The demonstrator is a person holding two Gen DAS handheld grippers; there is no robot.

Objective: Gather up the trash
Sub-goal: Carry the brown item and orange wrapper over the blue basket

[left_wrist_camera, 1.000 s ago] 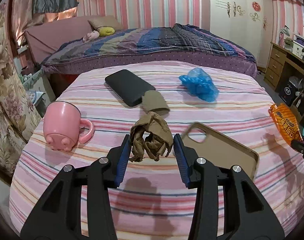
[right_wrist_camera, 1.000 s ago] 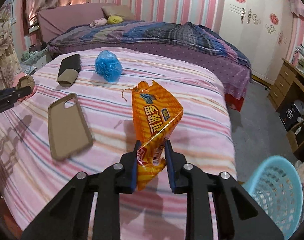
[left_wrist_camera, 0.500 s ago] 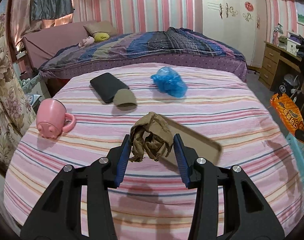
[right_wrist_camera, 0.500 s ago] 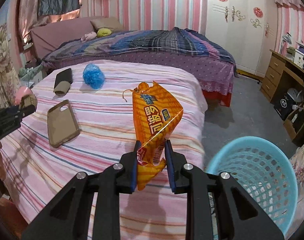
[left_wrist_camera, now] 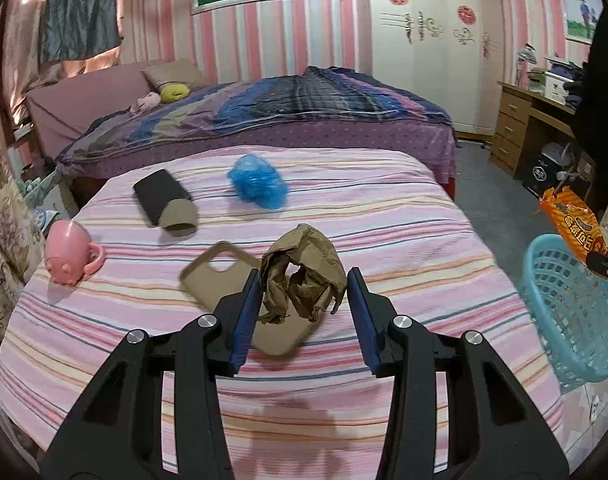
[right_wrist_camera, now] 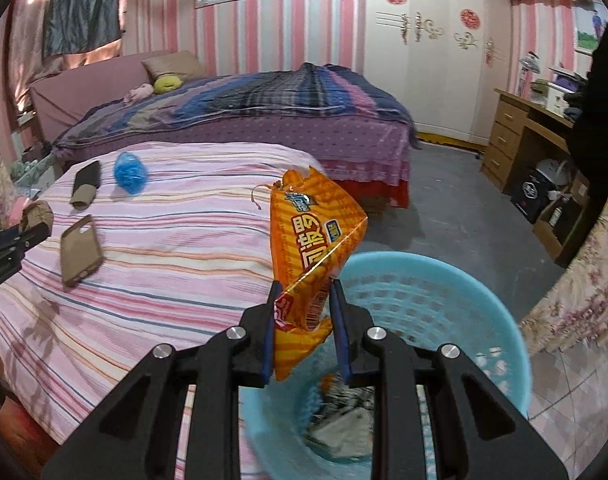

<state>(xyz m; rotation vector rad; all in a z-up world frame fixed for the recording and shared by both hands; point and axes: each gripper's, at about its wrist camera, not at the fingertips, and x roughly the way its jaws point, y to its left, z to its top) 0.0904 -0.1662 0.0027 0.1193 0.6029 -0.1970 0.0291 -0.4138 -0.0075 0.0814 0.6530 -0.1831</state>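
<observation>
1. Right wrist view: right gripper (right_wrist_camera: 302,310) clamps the orange snack bag (right_wrist_camera: 313,236) over the blue basket (right_wrist_camera: 479,292); its long axis runs upright, torn mouth toward 12 o'clock.
2. Left gripper (left_wrist_camera: 304,296) pinches the crumpled brown paper (left_wrist_camera: 302,274) above the striped bed (left_wrist_camera: 383,216).

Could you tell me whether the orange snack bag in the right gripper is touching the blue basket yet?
Cannot tell. In the right wrist view the snack bag, clamped in the right gripper, overlaps the basket rim, but no gap or contact shows plainly.
</observation>
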